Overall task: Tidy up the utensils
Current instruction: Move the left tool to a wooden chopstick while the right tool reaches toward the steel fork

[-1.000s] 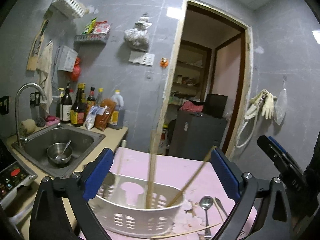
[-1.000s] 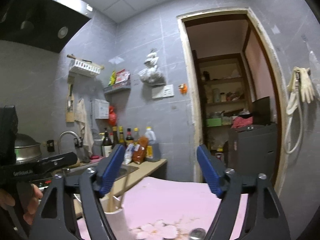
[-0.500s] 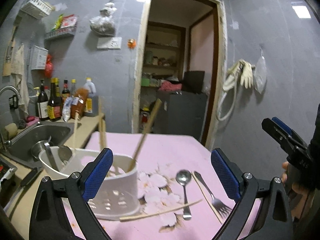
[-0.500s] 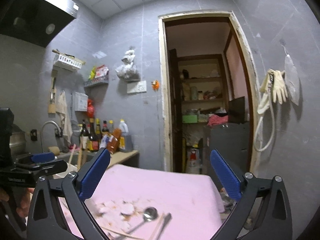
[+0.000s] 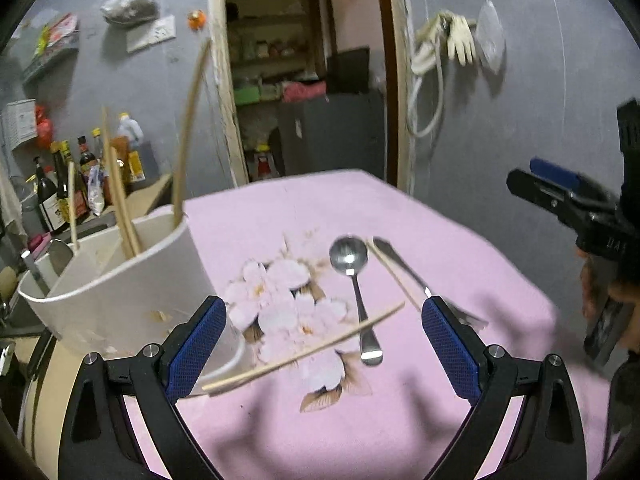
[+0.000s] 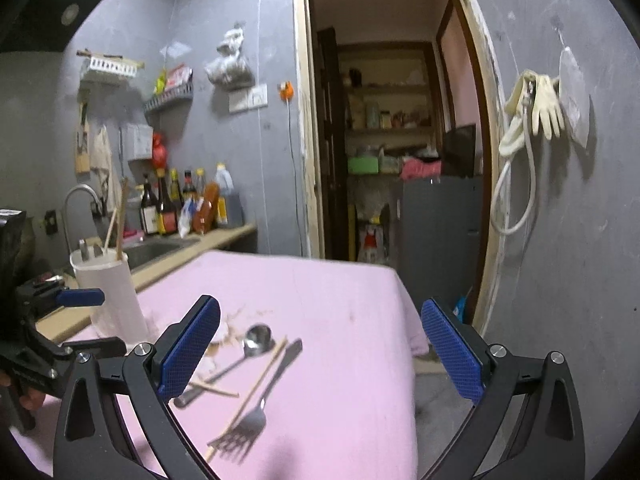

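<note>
A white utensil holder point(image 5: 120, 280) stands at the left of the pink table and holds several chopsticks point(image 5: 120, 200); it also shows in the right wrist view point(image 6: 110, 296). On the cloth lie a metal spoon point(image 5: 354, 276), a fork point(image 5: 404, 270) and two loose chopsticks point(image 5: 304, 350). The right wrist view shows the spoon point(image 6: 240, 354), the fork point(image 6: 260, 404) and a chopstick point(image 6: 256, 380). My left gripper point(image 5: 322, 344) is open and empty above the spoon. My right gripper point(image 6: 320, 344) is open and empty above the fork.
The pink floral cloth point(image 5: 400, 400) covers the table. A counter with a sink point(image 6: 152, 250) and several bottles point(image 6: 176, 208) lies to the left. An open doorway point(image 6: 392, 152) is behind the table. The table's right edge point(image 6: 404, 320) drops to the floor.
Both grippers have tilted down and moved toward the table, so the spoon, fork and loose chopsticks fill more of each view. The holder has slid left in the left view.
</note>
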A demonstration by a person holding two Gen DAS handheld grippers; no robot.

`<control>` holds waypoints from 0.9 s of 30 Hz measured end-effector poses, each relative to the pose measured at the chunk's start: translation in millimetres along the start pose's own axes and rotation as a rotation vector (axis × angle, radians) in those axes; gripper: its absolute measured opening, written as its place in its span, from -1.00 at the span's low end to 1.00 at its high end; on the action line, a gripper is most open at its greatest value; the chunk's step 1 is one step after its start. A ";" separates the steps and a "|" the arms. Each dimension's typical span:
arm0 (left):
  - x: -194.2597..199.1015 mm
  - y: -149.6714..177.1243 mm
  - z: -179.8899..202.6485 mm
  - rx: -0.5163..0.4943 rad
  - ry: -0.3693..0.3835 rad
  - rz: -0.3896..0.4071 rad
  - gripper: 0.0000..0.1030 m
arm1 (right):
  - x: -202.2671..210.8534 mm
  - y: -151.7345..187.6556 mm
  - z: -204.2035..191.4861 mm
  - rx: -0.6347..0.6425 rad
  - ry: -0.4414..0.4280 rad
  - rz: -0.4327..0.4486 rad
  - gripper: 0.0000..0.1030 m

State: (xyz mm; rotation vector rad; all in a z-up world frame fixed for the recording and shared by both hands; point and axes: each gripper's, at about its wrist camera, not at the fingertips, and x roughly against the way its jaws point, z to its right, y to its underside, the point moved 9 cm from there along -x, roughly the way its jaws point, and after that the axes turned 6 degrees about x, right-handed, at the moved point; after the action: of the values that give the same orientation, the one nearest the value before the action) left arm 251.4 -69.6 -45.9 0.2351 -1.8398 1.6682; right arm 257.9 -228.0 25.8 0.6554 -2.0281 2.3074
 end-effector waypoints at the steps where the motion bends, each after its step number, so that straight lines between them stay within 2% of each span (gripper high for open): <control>1: -4.6 3.5 0.0 -0.005 -0.003 -0.018 0.86 | -2.7 4.1 -0.4 0.004 -0.004 -0.020 0.98; 8: -30.5 20.0 -8.5 -0.023 -0.009 -0.145 0.82 | -28.8 32.6 -6.2 0.018 -0.037 -0.191 0.93; 10: -35.5 23.8 -9.6 -0.049 -0.012 -0.176 0.62 | -35.7 39.8 -7.5 0.017 -0.048 -0.236 0.85; 14: -51.0 31.8 -11.8 -0.110 -0.039 -0.249 0.31 | -47.8 51.4 -6.9 0.002 -0.071 -0.317 0.50; 20: -71.5 43.9 -11.1 -0.203 -0.043 -0.336 -0.15 | -56.9 63.1 -10.3 -0.005 -0.108 -0.395 0.10; 22: -76.1 44.9 -9.9 -0.208 -0.026 -0.360 -0.32 | -61.0 66.5 -13.8 -0.008 -0.127 -0.422 0.08; 26: -83.6 43.1 -5.1 -0.213 0.000 -0.384 -0.49 | -64.9 70.4 -20.4 0.002 -0.139 -0.447 0.06; 27: -85.5 43.3 -4.0 -0.216 0.004 -0.388 -0.59 | -65.4 70.4 -22.2 0.004 -0.143 -0.450 0.06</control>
State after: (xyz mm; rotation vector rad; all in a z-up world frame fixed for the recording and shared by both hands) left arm 296.7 -81.8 -129.6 0.4628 -1.8161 1.1971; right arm 291.8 -201.0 -62.8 1.1665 -1.6960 2.0503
